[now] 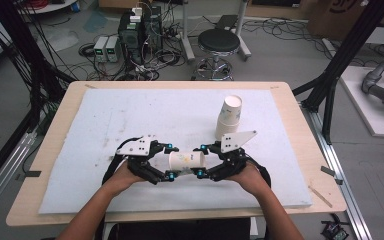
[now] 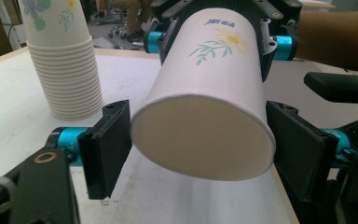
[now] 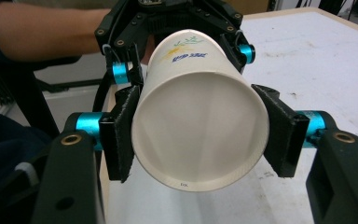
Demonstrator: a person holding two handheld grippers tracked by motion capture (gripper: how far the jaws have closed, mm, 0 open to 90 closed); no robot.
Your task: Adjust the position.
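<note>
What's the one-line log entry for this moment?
held: paper cup, sideways, lifted | left tongs: closed on one end | right tongs: closed on other end | cup stack: standing behind

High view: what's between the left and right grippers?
A paper cup on its side, spanning left gripper to right gripper, plain in the high view.

Smooth matt paper cup (image 1: 187,161), matt black plastic gripper (image 1: 169,162) bodies, fuzzy white felt mat (image 1: 130,115), pale wood table (image 1: 60,112)
</note>
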